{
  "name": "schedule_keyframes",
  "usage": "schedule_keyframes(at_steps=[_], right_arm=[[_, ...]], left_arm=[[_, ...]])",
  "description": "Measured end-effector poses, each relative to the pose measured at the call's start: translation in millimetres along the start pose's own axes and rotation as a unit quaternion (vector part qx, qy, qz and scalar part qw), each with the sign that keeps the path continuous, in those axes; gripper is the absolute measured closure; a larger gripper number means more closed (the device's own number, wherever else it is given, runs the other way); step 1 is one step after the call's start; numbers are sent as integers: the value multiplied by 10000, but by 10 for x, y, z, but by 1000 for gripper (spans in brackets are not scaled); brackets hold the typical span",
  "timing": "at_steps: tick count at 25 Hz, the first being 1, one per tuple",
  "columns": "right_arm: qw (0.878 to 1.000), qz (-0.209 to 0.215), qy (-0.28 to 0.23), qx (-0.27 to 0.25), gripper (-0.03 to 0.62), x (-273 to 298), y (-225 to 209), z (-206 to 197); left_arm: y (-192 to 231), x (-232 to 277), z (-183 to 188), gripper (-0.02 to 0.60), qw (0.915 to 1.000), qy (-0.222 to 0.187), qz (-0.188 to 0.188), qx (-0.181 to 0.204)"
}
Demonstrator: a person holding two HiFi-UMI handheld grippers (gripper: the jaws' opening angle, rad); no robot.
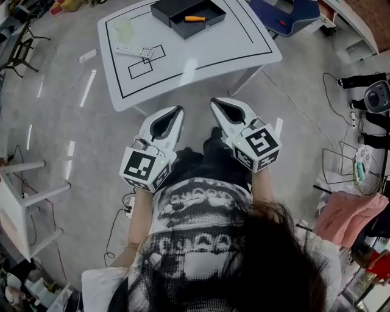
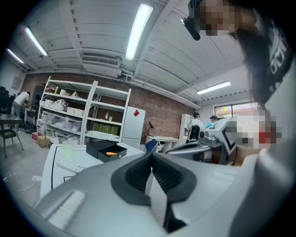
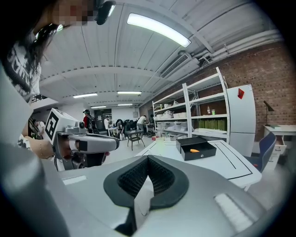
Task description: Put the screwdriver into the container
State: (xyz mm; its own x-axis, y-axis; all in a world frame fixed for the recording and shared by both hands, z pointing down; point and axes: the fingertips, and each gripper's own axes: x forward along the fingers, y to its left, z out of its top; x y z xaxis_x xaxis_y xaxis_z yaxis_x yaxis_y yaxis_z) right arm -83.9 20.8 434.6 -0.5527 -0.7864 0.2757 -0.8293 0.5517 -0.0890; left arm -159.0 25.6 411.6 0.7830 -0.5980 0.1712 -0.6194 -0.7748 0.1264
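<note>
No words or numbers can be read in any view.

- Left gripper: its cube carries black-and-white square code markers, no letters.
- Right gripper: its cube carries the same kind of markers.
- Shirt, lower centre of head view: white print in rows of rounded shapes, too warped to read.
- White cabinet, centre of left gripper view: small red diamond sticker, anything on it too small to tell. It also shows upper right in the right gripper view.

Table top white, smooth, glossy; container matt black; floor polished, reflective; left gripper and right gripper shells smooth plastic, pads ribbed matt black.
</note>
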Motion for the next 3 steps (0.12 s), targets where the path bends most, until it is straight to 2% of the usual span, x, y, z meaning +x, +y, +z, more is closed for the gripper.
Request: schedule_keyframes(at_steps=[3], right_arm=[[10000, -34, -12, -31, 597, 15, -46, 14]], left_arm=[[42, 15, -10, 581, 10000, 4, 33, 73]])
